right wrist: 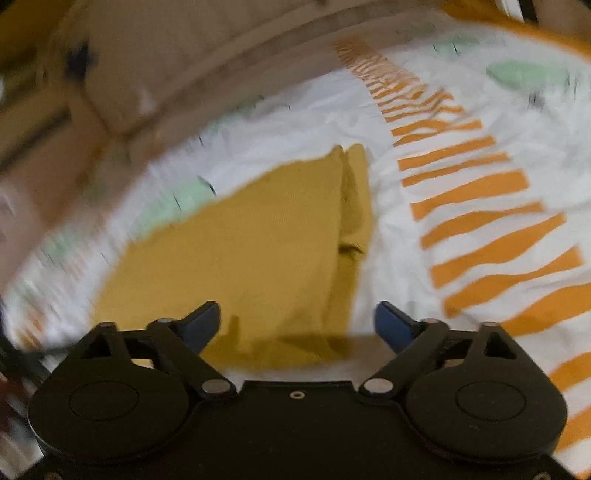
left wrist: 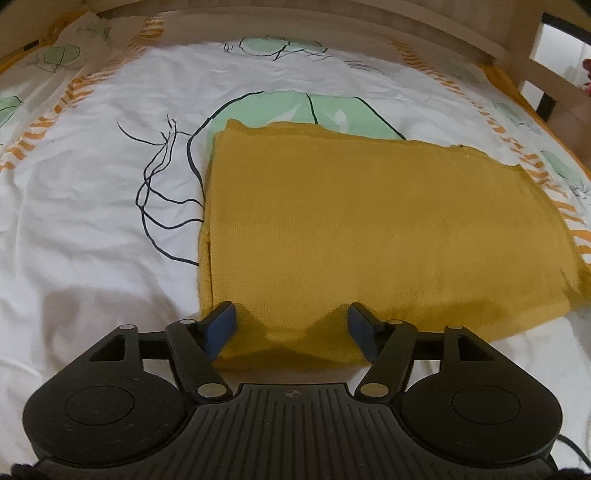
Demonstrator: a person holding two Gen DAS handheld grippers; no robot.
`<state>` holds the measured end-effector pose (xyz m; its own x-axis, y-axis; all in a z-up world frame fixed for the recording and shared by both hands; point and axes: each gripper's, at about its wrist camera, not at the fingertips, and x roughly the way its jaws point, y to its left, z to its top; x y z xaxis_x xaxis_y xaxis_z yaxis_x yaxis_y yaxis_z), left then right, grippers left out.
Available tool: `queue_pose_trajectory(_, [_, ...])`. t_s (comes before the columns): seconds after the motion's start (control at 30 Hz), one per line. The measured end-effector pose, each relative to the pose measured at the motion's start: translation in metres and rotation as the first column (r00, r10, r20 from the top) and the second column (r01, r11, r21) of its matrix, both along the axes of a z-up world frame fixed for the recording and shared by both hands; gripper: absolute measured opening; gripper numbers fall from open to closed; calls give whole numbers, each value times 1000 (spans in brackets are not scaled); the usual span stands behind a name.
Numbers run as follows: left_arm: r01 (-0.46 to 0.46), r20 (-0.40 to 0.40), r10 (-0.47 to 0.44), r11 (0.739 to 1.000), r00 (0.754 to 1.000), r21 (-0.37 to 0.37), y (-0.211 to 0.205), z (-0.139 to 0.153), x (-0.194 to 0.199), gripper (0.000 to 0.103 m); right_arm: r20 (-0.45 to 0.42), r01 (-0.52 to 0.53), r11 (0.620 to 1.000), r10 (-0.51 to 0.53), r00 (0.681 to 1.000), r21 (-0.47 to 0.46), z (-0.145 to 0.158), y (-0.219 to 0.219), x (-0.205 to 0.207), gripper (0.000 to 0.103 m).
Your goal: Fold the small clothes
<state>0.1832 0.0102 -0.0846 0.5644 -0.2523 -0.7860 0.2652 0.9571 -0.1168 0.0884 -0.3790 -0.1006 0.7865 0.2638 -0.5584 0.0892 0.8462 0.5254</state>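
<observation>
mustard cloth (left wrist: pixel 369 229) folded flat, rectangle, on white patterned bedsheet (left wrist: pixel 92 221), wooden bed frame (left wrist: pixel 332 26) behind. left gripper (left wrist: pixel 291 317) fingers spread apart, straddling near edge of cloth, nothing pinched. right gripper (right wrist: pixel 297 319) also spread wide, over cloth's near right corner. right view blurred.

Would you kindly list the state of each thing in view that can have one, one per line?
mustard cloth: folded into a flat layered rectangle, lying on the bedsheet.
left gripper: jaws open, straddling the cloth's near edge, gripping nothing.
right gripper: jaws open, over the cloth's near corner, gripping nothing; view is motion-blurred.
bedsheet: spread out, lightly wrinkled.
</observation>
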Motion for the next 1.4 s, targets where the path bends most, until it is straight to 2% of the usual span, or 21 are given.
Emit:
queue_pose_trajectory(0.07, [-5, -2, 5, 1000, 1000, 9, -3, 0, 0, 70, 13, 22, 998, -23, 1000, 63, -5, -7, 8, 96])
queue_pose_trajectory(0.13, [-7, -5, 7, 1000, 1000, 16, -4, 0, 0, 71, 3, 16, 996, -17, 1000, 84, -11, -14, 22, 96])
queue_pose_trajectory(0.2, [-10, -9, 10, 1000, 1000, 17, -4, 0, 0, 71, -5, 5, 990, -4, 1000, 144, -20, -20, 34, 97])
queue_pose_trajectory(0.3, [-8, -14, 8, 1000, 1000, 18, -4, 0, 0, 72, 22, -6, 969, 1, 1000, 247, -29, -27, 49, 103])
queue_pose_trajectory(0.43, [-7, -23, 8, 1000, 1000, 25, -6, 0, 2, 74, 42, -28, 959, 16, 999, 284, -33, -29, 68, 103])
queue_pose_trajectory(0.6, [1, -39, 1, 999, 999, 37, -10, 5, 3, 74, 94, -50, 959, 24, 995, 278, -38, -29, 78, 103])
queue_pose_trajectory(0.7, [-13, -60, 14, 1000, 998, 25, -13, 16, 10, 73, 147, -82, 969, 49, 988, 231, -41, -25, 69, 103])
queue_pose_trajectory(0.83, [-36, -24, 36, 999, 999, 6, -30, 38, 22, 72, 180, -93, 976, 57, 982, 195, -40, -23, 63, 103])
queue_pose_trajectory(1.1, [-29, 12, 28, 991, 1000, 128, -92, 52, 60, 72, 217, -96, 979, 56, 975, 181, -40, -24, 60, 103])
queue_pose_trajectory(1.4, [-8, 14, 5, 984, 1000, 176, -131, 53, 80, 72, 248, -98, 974, 45, 968, 205, -41, -26, 57, 103])
